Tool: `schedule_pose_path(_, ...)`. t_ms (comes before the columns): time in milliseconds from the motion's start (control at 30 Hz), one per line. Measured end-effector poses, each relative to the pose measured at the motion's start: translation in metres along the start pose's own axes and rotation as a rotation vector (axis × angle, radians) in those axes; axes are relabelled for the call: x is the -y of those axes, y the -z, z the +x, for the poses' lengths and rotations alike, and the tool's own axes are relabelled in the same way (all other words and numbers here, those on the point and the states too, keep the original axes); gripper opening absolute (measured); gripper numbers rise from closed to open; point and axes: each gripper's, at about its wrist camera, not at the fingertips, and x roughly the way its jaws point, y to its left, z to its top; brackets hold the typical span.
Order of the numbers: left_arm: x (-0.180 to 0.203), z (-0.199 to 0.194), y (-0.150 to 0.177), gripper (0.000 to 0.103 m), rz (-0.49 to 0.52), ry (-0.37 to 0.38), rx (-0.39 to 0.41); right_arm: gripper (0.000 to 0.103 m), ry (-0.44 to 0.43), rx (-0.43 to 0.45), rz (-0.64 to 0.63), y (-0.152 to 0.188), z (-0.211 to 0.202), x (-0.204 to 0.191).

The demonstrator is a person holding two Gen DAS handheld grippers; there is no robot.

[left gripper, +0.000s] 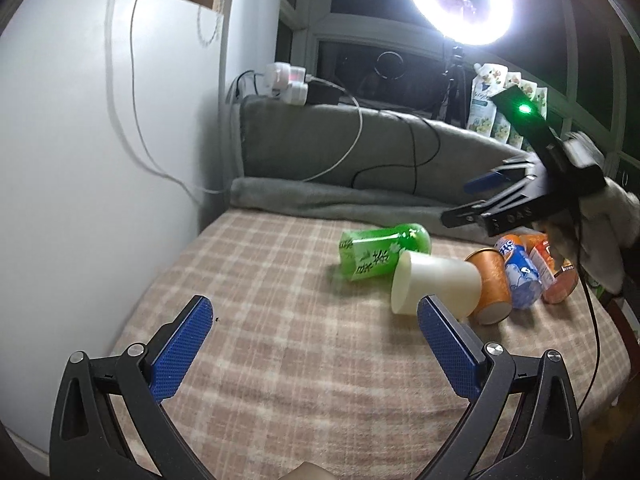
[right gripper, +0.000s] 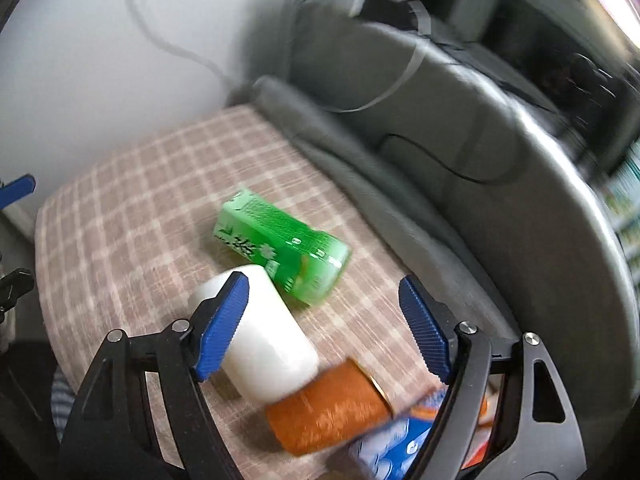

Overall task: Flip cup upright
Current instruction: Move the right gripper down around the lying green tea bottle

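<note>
While the white cup (left gripper: 436, 286) lies tipped, touching the green carton (left gripper: 380, 254) and orange cup (left gripper: 490, 286), both claws gape empty: left claw (left gripper: 312, 344) near it over bare plaid bed (left gripper: 280, 360), right claw (right gripper: 324, 332) above it.

Green bottle (left gripper: 382, 254) — orange cup (left gripper: 490, 286), perhaps

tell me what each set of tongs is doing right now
Left tongs: open, holding nothing.
Right tongs: open, holding nothing, above the white cup.
</note>
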Motion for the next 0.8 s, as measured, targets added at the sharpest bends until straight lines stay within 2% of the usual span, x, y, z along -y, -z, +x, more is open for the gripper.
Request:
schedule_pose_path(167, -0.007, 0.004, 0.003, 0.102, -0.019, -0.008, -0.012, 0.08, -0.041, -0.09, -0.135, -0.028, 0.035, -0.018)
schedule_pose_path(300, -0.019, 0.006, 0.003, 0.102, -0.045, -0.028, -0.014, 0.075, -0.08, -0.163, -0.213, -0.042, 0.059, -0.026)
schedule_pose_path(500, -0.034, 0.009, 0.004, 0.102, -0.081, -0.056, -0.019, 0.073, -0.124, -0.222, -0.265, -0.055, 0.078, -0.029)
schedule_pose_path(800, -0.038, 0.014, 0.005, 0.102, -0.09, -0.056, -0.03, 0.073, -0.152, -0.286, -0.354, -0.055, 0.102, -0.043)
